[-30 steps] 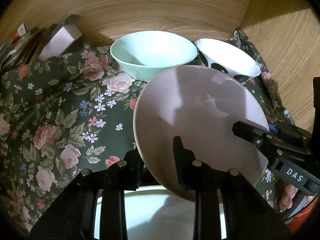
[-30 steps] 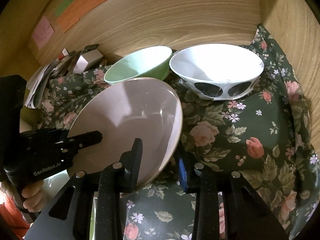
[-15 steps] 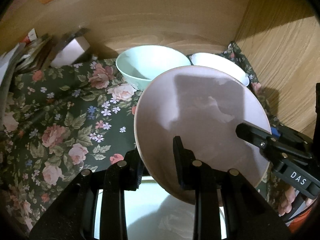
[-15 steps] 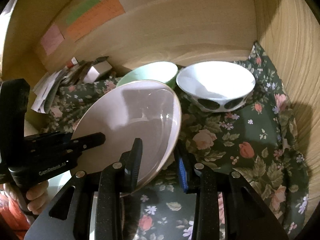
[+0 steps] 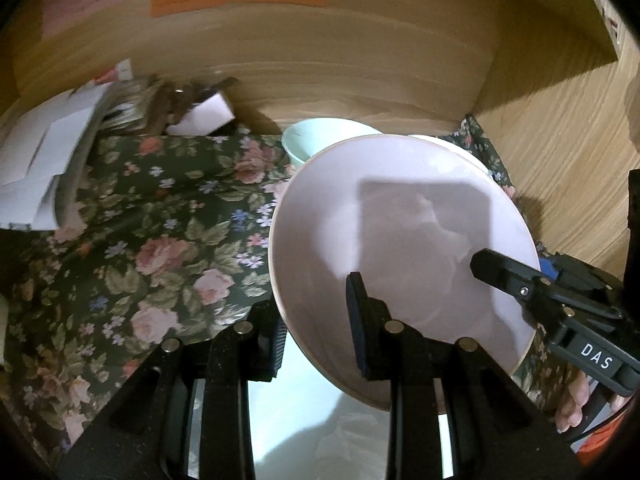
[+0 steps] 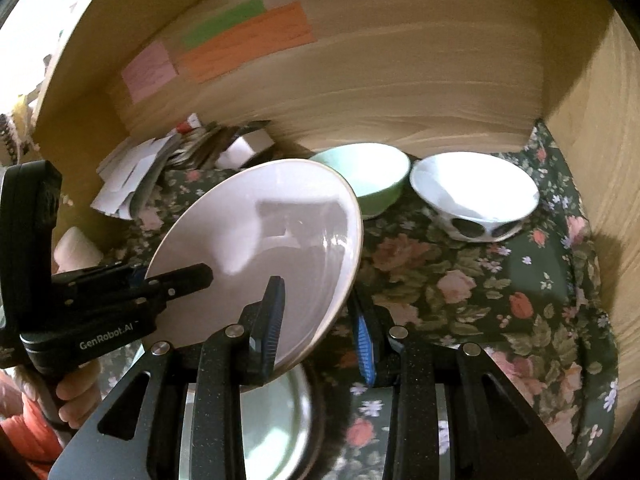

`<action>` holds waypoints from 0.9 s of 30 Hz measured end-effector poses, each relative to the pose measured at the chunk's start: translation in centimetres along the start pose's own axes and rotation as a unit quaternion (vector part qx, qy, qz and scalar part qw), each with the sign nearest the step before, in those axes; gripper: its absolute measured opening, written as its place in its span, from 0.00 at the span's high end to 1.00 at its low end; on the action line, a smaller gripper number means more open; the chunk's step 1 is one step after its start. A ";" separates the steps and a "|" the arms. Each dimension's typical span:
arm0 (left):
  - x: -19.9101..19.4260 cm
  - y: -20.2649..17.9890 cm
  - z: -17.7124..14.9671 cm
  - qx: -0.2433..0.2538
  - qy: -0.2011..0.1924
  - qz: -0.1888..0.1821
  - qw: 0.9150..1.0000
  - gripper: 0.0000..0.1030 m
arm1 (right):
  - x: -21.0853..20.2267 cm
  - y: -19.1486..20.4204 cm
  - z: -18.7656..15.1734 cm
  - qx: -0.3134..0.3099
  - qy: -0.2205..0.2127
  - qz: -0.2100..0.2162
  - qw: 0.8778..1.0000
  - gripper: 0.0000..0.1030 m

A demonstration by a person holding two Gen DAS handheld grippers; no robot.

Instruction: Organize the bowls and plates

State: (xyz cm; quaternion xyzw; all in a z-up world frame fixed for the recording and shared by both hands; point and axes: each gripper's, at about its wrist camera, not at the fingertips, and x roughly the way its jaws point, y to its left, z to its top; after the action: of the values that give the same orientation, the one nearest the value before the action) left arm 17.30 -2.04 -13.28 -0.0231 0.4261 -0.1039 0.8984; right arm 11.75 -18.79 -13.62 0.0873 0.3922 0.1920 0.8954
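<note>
Pink plate, tilted above the floral cloth, gripped at opposite rim edges by both tongs. Left gripper straddles the near-left rim, one finger on each face; right gripper likewise clamps the near-right rim. Behind the plate, a green bowl and a white spotted bowl stand side by side on the cloth against the wooden back wall.

Wood-grain walls enclose a dark floral cloth (sticky notes at eleven o'clock), papers piled at nine.
</note>
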 end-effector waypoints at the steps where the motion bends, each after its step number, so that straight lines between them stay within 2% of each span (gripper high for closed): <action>1: -0.4 0.4 -0.2 -0.002 -0.003 0.003 1.000 0.73 | 0.0 0.4 0.0 -0.002 0.000 0.002 1.000 0.71; 17: -5.4 6.6 -3.2 -0.047 -0.039 0.037 0.997 0.73 | 1.1 7.4 -0.5 -0.049 0.008 0.051 0.997 0.71; 27: -7.9 10.1 -5.8 -0.073 -0.047 0.061 0.994 0.73 | 2.0 11.6 -1.5 -0.076 0.020 0.078 0.994 0.71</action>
State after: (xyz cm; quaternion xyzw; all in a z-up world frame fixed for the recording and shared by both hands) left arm 9.67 9.77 -12.25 -0.0675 0.3905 -0.0164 0.9180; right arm 8.70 -7.34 -12.45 0.0456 0.3860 0.2920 0.8739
